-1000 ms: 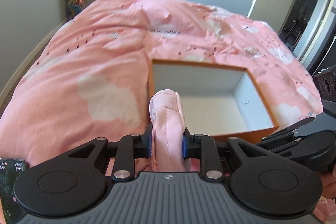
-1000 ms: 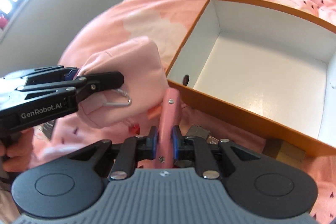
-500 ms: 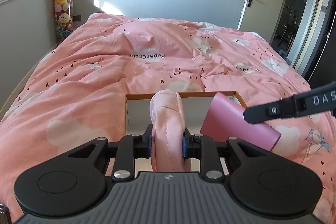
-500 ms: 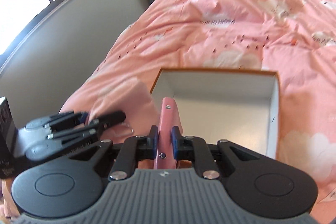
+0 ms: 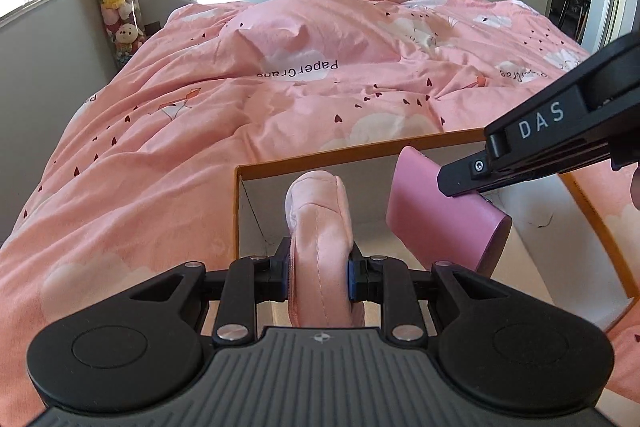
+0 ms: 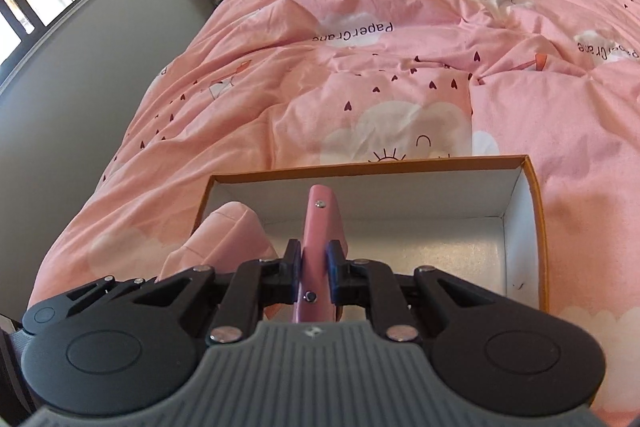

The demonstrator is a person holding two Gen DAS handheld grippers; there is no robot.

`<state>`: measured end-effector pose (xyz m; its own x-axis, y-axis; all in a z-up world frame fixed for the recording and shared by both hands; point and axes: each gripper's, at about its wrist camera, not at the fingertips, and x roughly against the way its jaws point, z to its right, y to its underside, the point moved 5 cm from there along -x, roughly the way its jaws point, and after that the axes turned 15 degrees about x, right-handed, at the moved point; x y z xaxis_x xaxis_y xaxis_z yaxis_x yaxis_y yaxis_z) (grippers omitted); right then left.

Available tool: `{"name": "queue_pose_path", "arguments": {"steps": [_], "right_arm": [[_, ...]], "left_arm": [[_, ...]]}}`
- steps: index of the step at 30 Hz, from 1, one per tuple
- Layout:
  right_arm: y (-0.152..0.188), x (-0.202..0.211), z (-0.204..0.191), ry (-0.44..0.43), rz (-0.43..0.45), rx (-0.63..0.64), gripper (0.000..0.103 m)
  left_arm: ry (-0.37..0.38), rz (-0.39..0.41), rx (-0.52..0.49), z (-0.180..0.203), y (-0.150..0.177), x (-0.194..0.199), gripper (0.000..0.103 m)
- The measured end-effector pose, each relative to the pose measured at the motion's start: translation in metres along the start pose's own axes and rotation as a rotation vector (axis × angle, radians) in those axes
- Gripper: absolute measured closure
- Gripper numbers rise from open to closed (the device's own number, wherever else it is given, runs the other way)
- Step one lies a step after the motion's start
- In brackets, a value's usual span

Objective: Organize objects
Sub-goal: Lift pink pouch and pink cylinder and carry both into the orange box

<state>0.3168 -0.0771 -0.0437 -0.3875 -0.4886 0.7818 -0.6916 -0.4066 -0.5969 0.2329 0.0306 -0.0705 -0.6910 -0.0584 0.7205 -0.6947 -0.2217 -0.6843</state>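
Box (image 6: 520, 227) is the place both of my things need to go, and it sits open on the pink bed cover (image 5: 200, 131), right in front of and below both grippers. It has orange walls outside and a white bare floor inside.

My left gripper (image 5: 318, 271) pinches a soft pink pouch (image 5: 318, 227). Its blue pads press on both sides of the puffy cloth. The pouch stands up on its edge and sticks out forward, over the left side of the box.

My right gripper (image 6: 314, 267) pinches a flat pink wallet (image 6: 320, 239) by its thin edges. The wallet's long side points straight ahead, toward the far wall of the box. In the left view I can see the wallet (image 5: 444, 211) tilted, hanging above the white floor of the box, just beside the pouch but not touching it.

Both things are over the box, not in it yet. I think the way to go is down. The pouch is nearer the left wall and the wallet is more in the middle, so I would lower each one on its own side. If I drift sideways, the two could bump together.
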Motion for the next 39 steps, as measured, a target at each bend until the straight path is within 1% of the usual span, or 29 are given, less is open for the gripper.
{"name": "queue_pose_path", "arguments": {"steps": [5, 8, 11, 15, 17, 21, 24, 26, 27, 29, 31, 37, 39], "right_arm": [[-0.003, -0.026, 0.009, -0.021, -0.014, -0.050, 0.089], [-0.005, -0.037, 0.011, -0.027, -0.019, -0.052, 0.089], [-0.006, -0.047, 0.013, -0.035, -0.021, -0.063, 0.089], [-0.006, -0.060, 0.016, -0.073, -0.030, -0.096, 0.089], [-0.005, -0.065, 0.014, -0.078, -0.038, -0.096, 0.089], [-0.002, -0.074, 0.011, -0.073, -0.058, -0.083, 0.089], [0.001, -0.079, 0.010, -0.082, -0.070, -0.079, 0.089], [0.001, -0.081, 0.009, -0.084, -0.079, -0.072, 0.089], [0.002, -0.083, 0.008, -0.085, -0.084, -0.069, 0.089], [0.004, -0.086, 0.007, -0.086, -0.103, -0.072, 0.089], [0.007, -0.090, 0.008, -0.089, -0.121, -0.082, 0.089], [0.007, -0.093, 0.006, -0.089, -0.134, -0.080, 0.088], [0.007, -0.095, 0.004, -0.077, -0.145, -0.063, 0.087]], "left_arm": [[-0.086, 0.028, -0.114, 0.010, 0.000, -0.023, 0.075], [-0.120, 0.022, -0.170, 0.017, 0.000, -0.033, 0.075], [-0.135, 0.005, -0.193, 0.020, 0.001, -0.041, 0.074], [-0.146, -0.032, -0.197, 0.020, 0.003, -0.053, 0.073], [-0.160, -0.048, -0.216, 0.020, 0.006, -0.059, 0.071], [-0.204, -0.034, -0.258, 0.020, 0.009, -0.065, 0.062], [-0.202, -0.040, -0.260, 0.015, 0.008, -0.070, 0.054], [-0.195, -0.028, -0.265, 0.012, 0.008, -0.070, 0.043], [-0.186, -0.022, -0.265, 0.011, 0.007, -0.068, 0.041], [-0.156, -0.007, -0.267, 0.009, 0.005, -0.062, 0.032], [-0.130, 0.006, -0.261, 0.007, 0.002, -0.055, 0.029], [-0.014, 0.004, -0.210, -0.006, -0.006, -0.032, 0.028], [0.006, 0.018, -0.208, -0.011, -0.008, -0.024, 0.028]]}}
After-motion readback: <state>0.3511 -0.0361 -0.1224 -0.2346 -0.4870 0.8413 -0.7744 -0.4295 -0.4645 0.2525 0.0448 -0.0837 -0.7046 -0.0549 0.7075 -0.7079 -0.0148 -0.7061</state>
